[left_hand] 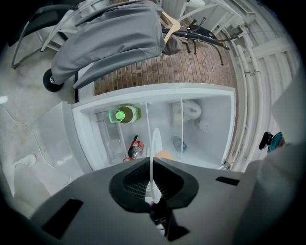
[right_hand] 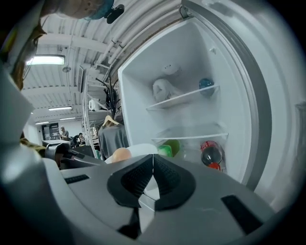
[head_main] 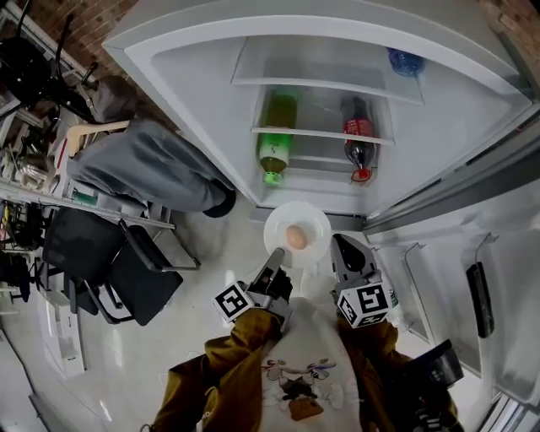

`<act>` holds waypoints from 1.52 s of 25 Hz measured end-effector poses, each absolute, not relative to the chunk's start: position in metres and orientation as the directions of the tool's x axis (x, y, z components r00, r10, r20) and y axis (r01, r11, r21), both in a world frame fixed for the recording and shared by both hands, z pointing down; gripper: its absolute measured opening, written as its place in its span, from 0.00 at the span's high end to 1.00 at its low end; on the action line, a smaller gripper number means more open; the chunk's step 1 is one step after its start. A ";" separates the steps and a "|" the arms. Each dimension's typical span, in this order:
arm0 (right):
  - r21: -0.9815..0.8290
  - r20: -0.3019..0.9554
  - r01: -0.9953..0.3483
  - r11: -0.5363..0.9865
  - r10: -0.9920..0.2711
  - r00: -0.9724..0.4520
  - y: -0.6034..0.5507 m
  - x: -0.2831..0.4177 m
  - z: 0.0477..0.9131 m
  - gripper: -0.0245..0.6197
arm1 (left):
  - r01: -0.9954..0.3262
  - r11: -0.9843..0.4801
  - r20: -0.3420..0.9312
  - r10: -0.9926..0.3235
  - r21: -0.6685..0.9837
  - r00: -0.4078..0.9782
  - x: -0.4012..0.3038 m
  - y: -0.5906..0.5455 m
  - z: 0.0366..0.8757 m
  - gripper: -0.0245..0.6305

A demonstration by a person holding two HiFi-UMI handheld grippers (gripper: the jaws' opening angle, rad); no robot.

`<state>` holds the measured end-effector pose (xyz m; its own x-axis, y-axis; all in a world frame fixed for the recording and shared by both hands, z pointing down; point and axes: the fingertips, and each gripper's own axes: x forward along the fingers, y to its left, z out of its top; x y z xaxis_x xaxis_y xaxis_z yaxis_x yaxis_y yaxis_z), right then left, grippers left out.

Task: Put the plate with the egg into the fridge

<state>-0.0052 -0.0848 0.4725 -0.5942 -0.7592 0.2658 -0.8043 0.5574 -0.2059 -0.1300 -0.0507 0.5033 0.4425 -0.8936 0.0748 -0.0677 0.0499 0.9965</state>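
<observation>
Pale tiled floor (head_main: 211, 245), seen steeply from above, with an open white fridge (head_main: 194, 76) ahead

- Sleeves (head_main: 232, 354): mustard-brown, nearest the camera, one behind each gripper
- Left gripper (head_main: 277, 256): jaws closed to a narrow slit on the plate's near-left rim, which runs edge-on between the pads
- Right gripper (head_main: 339, 245): jaws drawn together at the plate's right rim, a pale sliver of that rim showing between them
- Plate (head_main: 312, 221): white, round, held level between the two grippers at the fridge's open front, not on any shelf
- Egg (head_main: 295, 237): tan, lying near the middle of the plate
- Green bottle (head_main: 275, 135): on its side on a fridge shelf, cap toward the opening
- Cola bottle (head_main: 358, 139): red label and cap, on the same shelf, to the right of the green one
- Blue item (head_main: 405, 61): on a higher shelf, too blurred to identify
- Grey jacket (head_main: 143, 164): draped on a rack left of the fridge
- Black chair (head_main: 126, 270): below the jacket
- Brick wall (head_main: 76, 25): behind the rack
</observation>
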 end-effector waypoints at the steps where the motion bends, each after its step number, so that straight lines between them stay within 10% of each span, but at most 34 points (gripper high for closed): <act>1: -0.201 0.266 -0.804 0.560 -0.758 -0.595 -0.089 -0.004 0.472 0.95 | -0.066 0.047 0.072 -0.894 0.997 0.443 -0.128 -0.056 0.503 0.94; 38: -0.150 0.234 -0.860 0.487 -0.828 -0.510 -0.149 0.018 0.462 0.95 | -0.085 0.054 0.089 -0.868 0.995 0.489 -0.112 -0.133 0.502 0.94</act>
<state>0.0183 -0.1485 0.4621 -0.5097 -0.8279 0.2343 -0.8603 0.4871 -0.1501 -0.1118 -0.1331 0.5020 0.4888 -0.8679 0.0888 -0.0849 0.0540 0.9949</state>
